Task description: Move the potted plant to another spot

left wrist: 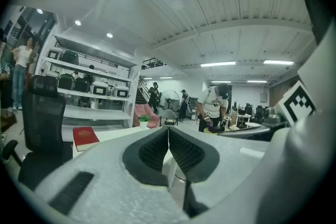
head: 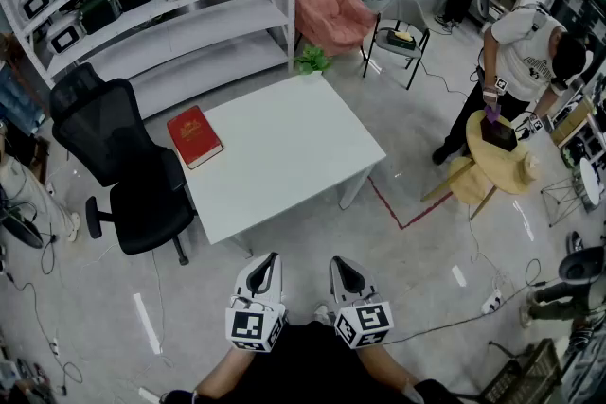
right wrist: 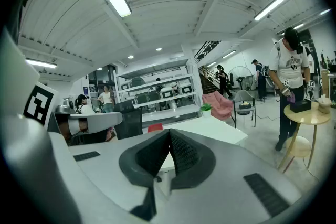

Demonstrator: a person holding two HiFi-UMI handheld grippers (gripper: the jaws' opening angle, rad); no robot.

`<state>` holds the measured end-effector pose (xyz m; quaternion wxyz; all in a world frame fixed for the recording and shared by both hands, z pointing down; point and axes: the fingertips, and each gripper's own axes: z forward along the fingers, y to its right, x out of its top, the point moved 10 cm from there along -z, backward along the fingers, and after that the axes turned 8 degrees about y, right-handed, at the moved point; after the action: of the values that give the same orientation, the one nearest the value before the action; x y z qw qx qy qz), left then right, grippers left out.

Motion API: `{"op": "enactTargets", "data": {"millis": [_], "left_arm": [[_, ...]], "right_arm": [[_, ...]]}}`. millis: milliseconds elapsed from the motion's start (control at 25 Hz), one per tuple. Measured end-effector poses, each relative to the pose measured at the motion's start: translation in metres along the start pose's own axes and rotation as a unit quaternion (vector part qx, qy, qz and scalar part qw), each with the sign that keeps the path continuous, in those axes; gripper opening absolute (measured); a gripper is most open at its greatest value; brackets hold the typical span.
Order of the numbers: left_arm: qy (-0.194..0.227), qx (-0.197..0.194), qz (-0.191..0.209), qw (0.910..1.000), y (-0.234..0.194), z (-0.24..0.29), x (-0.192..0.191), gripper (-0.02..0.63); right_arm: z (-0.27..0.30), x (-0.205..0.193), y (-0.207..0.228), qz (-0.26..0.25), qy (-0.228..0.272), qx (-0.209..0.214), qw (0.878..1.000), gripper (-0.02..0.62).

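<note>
At table (head: 284,147) corner, green potted plant (head: 312,61)

Head view: potted plant (head: 312,61) showed leaves only, with the pot hidden behind the far edge of the table (head: 284,147). Couldn't tell from there whether it sat on the top or beyond it. In the left gripper view it was too small for leaf or pot detail.

Red book (head: 194,136): cover print was too small to read. In the right gripper view only a red sliver cleared the body of the right gripper (right wrist: 169,136).

The left gripper (left wrist: 168,136) body blocked the table's near part. Table legs were mostly hidden under the top.

Shelf rack (head: 189,24) was cut off at the head view's top and left edges. The person's forearms were cut off at its bottom edge.
</note>
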<state>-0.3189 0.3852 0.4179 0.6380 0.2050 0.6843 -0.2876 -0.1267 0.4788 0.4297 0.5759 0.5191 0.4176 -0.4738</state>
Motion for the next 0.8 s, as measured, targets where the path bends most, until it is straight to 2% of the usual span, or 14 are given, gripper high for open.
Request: {"op": "enactTargets", "data": {"millis": [320, 800], "left_arm": [[-0.005, 0.002, -0.003, 1.0000, 0.005, 0.004, 0.002, 0.018], [-0.012, 0.002, 0.002, 0.9999, 0.021, 0.004, -0.003, 0.018]], "right_arm": [[0.000, 0.003, 0.005, 0.000, 0.001, 0.001, 1.000, 0.011], [-0.013, 0.000, 0.013, 0.010, 0.008, 0.028, 1.000, 0.011]]}}
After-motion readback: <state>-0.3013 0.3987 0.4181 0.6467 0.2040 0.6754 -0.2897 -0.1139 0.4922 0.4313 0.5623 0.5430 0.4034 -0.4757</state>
